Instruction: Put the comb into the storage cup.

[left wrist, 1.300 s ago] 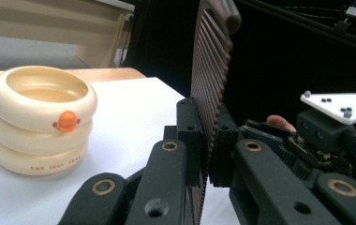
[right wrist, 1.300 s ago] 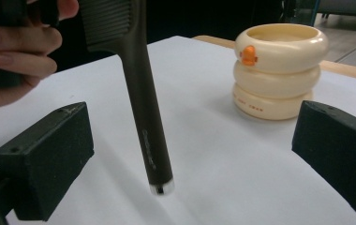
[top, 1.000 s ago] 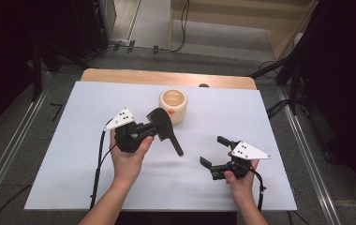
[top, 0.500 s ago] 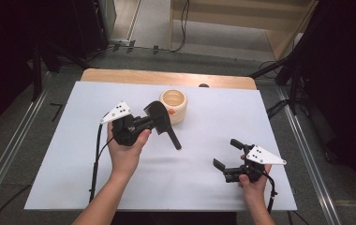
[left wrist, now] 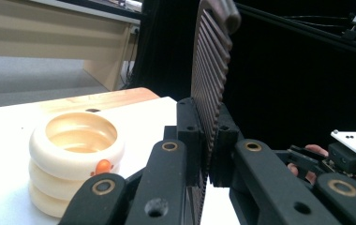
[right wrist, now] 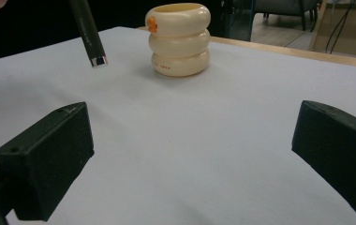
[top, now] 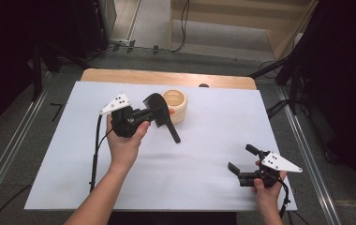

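Observation:
My left gripper [top: 151,115] is shut on a black comb [top: 170,128], pinched at the toothed head, its handle slanting down to the right above the table. In the left gripper view the comb [left wrist: 212,70] stands upright between the pads of the left gripper [left wrist: 209,145]. A cream ribbed cup [top: 176,105] with an orange spot stands just right of the comb's head. My right gripper [top: 241,158] hovers open near the front right of the sheet, nothing between its fingers. Its own view has the right gripper [right wrist: 190,159] facing the cup [right wrist: 180,40] and the comb's handle tip [right wrist: 89,35].
A white sheet [top: 213,140] covers the table, with a wooden strip [top: 166,77] along the far edge. Metal rails run along both sides of the table. The right gripper [left wrist: 352,154] shows at the far right of the left gripper view.
My right hand has drawn back to the right and toward the front edge, still open. The left hand has shifted a little toward the far side with the comb still gripped.

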